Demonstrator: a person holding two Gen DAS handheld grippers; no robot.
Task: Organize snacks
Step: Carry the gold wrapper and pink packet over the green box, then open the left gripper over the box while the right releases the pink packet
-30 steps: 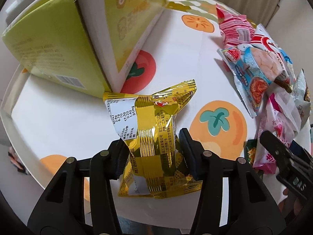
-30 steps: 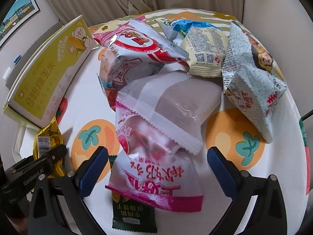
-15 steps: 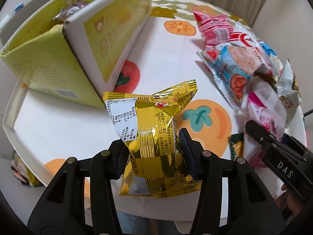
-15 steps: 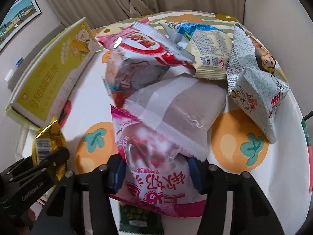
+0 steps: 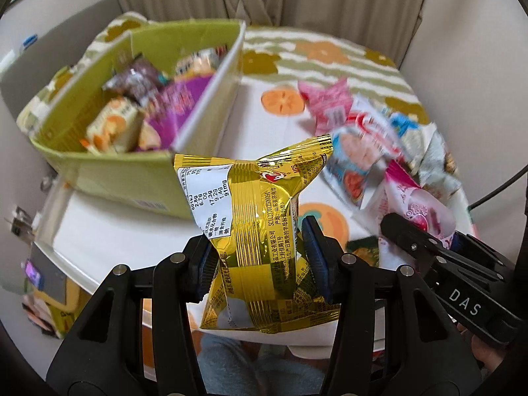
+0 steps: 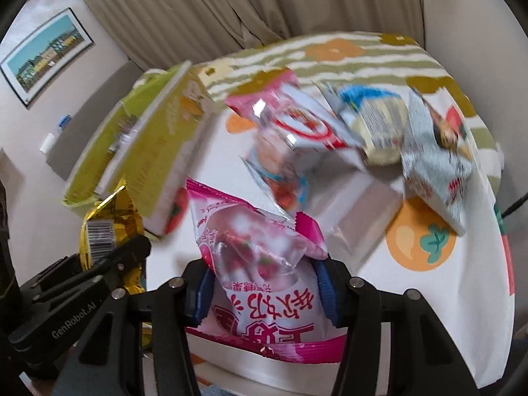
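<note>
Snacks fill the green box [image 5: 109,178] at far left of my worktop [image 5: 231,138], my left hand-held gripper [image 5: 260,264] pinches the gold packet [image 5: 260,217] above it, and my right hand-held gripper [image 6: 264,293] clamps the pink packet [image 6: 260,264] beside the loose pile [image 6: 363,132].

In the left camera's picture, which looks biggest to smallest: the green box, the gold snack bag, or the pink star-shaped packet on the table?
1. green box
2. gold snack bag, held close to the lens in the left gripper, so it likely looks bigger than it is
3. pink star-shaped packet, farther off and blurred
</note>
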